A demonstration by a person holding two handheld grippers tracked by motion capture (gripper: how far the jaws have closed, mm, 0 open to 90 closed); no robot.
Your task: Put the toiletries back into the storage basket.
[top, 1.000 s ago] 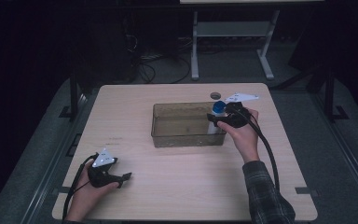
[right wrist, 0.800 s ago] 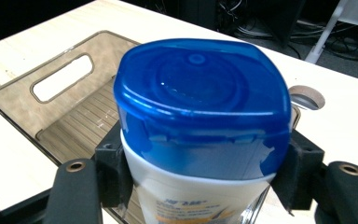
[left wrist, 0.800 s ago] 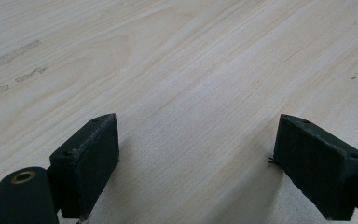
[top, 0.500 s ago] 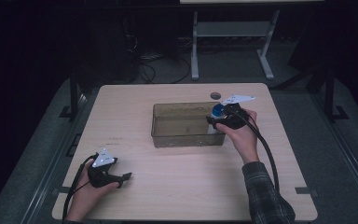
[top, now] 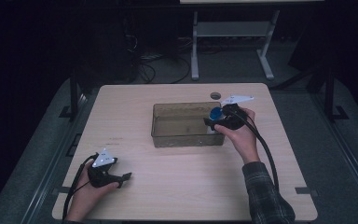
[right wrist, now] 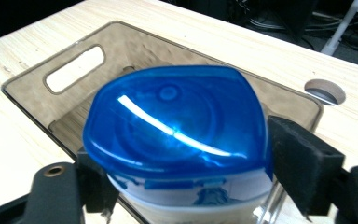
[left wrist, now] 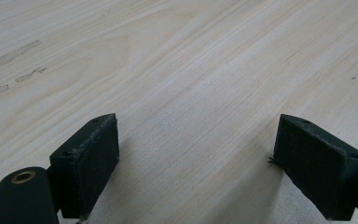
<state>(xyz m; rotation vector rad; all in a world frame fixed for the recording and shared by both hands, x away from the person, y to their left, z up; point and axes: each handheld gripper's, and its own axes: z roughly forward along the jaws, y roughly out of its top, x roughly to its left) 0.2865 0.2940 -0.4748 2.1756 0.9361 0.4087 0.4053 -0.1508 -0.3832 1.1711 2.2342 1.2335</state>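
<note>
Bottle release at the bin

Blue-capped bottle (right wrist: 177, 140) stands in the smoky bin's (top: 182, 138) right end, between my right claw's (right wrist: 186, 182) jaws, which have just been widening (right pad looks clear). Left claw (left wrist: 196, 163) gapes, idle on the surface (top: 177, 186). Next: lift out straight, clear of the cap.

A pale wooden table (top: 177, 186) with rounded corners stands on dark grey carpet (top: 335, 140). At twelve o'clock the room falls into near darkness, where loose cables (top: 161, 63) lie on the floor. At one o'clock a white metal stand (top: 233, 32) rests on two feet.
</note>
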